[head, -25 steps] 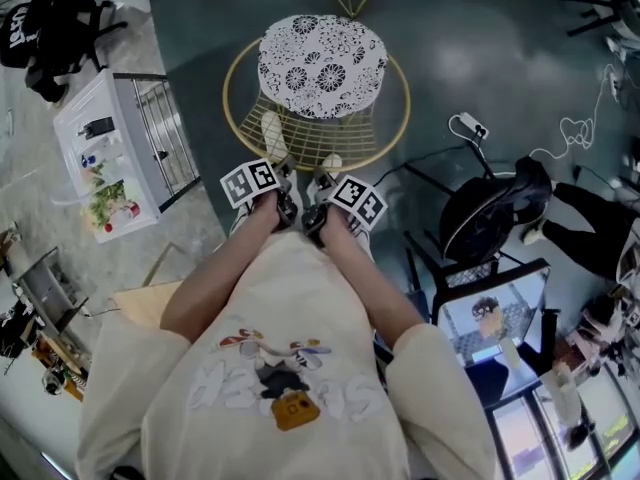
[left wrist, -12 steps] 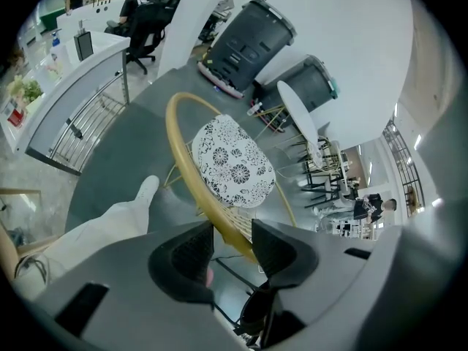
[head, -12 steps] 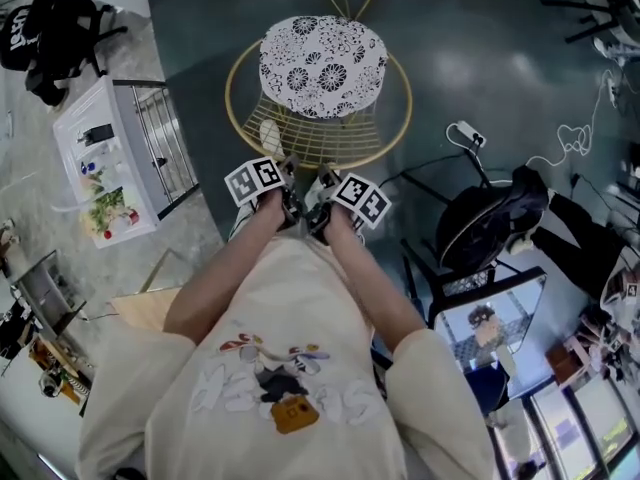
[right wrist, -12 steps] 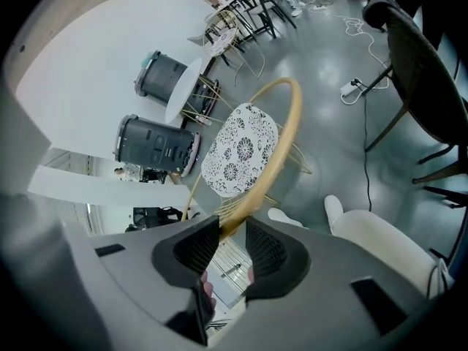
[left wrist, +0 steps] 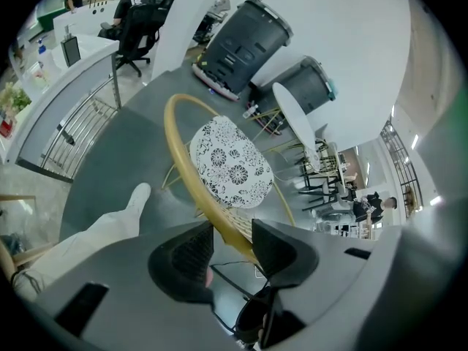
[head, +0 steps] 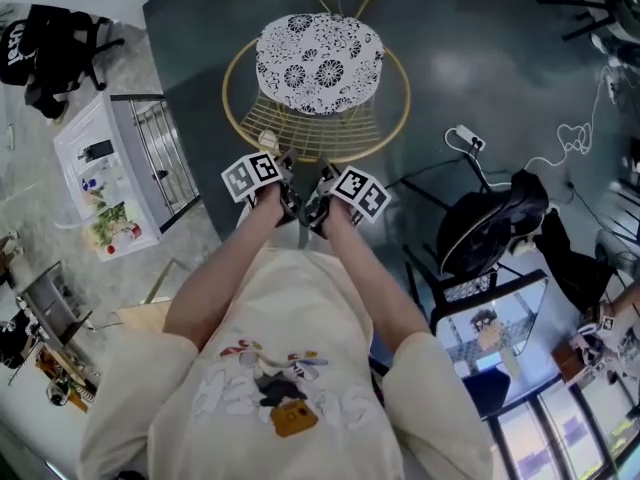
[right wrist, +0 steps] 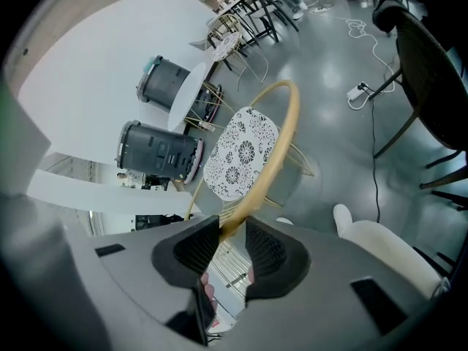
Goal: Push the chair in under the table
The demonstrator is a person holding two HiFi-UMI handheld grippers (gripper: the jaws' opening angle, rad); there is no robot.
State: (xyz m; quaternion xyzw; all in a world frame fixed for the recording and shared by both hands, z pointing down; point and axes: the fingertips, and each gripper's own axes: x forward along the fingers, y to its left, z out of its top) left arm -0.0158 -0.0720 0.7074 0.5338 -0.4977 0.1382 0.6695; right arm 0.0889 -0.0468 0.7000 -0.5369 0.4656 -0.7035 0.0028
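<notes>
Both tongs stood at the near top of the chair's back: the left gripper (left wrist: 232,230) and the right gripper (right wrist: 232,234) each had the gold rim (left wrist: 183,163) running between its jaws. Neither looked clenched. The left jaws stood wide, with the rim against one pad and daylight on the other side. The right jaws were set narrower, and the rim lay along one pad. This reads as a loose straddle for shoving rather than a grasp. The person's pale trouser leg and shoe (left wrist: 135,199) stood just behind the hoop. Past the wire back lay the chair (head: 318,128) and its black-and-white patterned cushion (head: 320,60), facing away from the pusher. The round white table (left wrist: 292,119) stood a little beyond it on thin gold legs, and two dark bins (left wrist: 245,42) sat against the wall behind. The seat appeared short of the tabletop, so the push looked under way but unfinished. What remained called for an even forward drive from both hands, keeping the rim seated so the chair ran straight between the table's legs.
</notes>
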